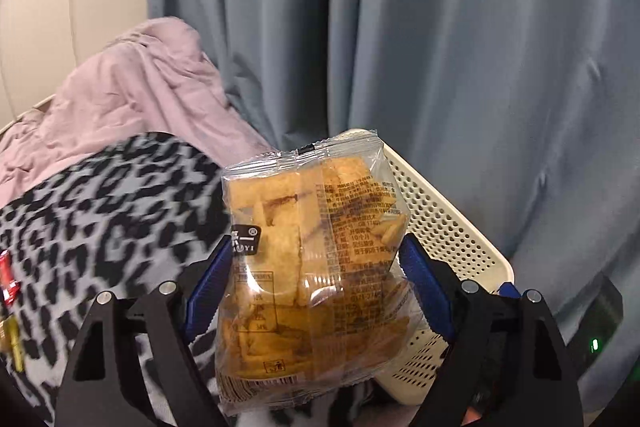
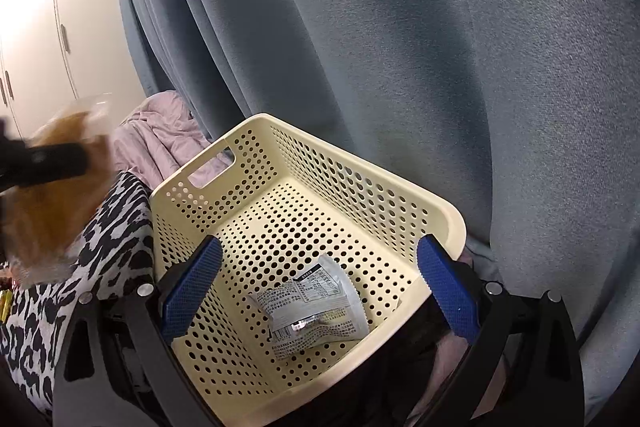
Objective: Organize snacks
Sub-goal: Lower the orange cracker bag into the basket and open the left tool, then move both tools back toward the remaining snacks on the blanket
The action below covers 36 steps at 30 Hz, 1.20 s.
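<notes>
A clear packet of brown crackers (image 1: 312,259) stands upright between the blue pads of my left gripper (image 1: 316,279), which is shut on it, in the air above the leopard-print cover (image 1: 100,219). Behind the packet lies the cream perforated basket (image 1: 448,227). In the right wrist view the same basket (image 2: 280,163) sits tilted below my right gripper (image 2: 320,279), which is open with nothing between its fingers. A silver-white snack packet (image 2: 316,311) lies on the basket floor. At the left edge the left gripper and the cracker packet (image 2: 52,163) show as a blur.
A blue-grey curtain (image 1: 440,47) hangs close behind the basket. A pink blanket (image 1: 136,95) is bunched at the back left, before cream cupboard doors (image 2: 48,39). Small red and yellow wrapped snacks (image 1: 10,307) lie on the leopard cover at the far left.
</notes>
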{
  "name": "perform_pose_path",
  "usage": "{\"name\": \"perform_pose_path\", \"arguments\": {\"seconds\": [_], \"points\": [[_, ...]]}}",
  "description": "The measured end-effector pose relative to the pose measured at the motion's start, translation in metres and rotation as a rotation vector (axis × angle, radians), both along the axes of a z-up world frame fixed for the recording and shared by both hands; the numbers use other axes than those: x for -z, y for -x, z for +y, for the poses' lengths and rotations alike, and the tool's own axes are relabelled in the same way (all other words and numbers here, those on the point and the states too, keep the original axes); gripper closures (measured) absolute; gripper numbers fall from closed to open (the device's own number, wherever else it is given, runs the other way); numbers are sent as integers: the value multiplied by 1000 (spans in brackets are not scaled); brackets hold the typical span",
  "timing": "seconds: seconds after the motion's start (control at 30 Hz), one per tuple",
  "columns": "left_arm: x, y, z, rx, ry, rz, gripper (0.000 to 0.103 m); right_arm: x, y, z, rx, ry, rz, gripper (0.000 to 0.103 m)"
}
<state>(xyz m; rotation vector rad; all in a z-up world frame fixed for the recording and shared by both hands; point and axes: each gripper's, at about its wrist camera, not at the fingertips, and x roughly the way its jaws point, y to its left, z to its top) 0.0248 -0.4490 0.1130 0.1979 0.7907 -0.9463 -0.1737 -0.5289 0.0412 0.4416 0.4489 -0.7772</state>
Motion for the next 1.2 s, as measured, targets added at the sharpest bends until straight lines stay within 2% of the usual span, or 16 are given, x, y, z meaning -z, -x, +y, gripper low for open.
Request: {"name": "perform_pose_path", "arguments": {"seconds": [0.33, 0.47, 0.8, 1.2], "points": [[28, -14, -63, 83, -24, 76, 19, 1, 3, 0, -7, 2, 5, 4], [27, -17, -68, 94, 6, 62, 9, 1, 4, 1, -10, 6, 11, 4], [10, -26, -40, 27, 27, -10, 8, 2, 2, 2, -15, 5, 16, 4], [-3, -20, -3, -51, -8, -110, 8, -9, -1, 7, -38, 9, 11, 4]]}}
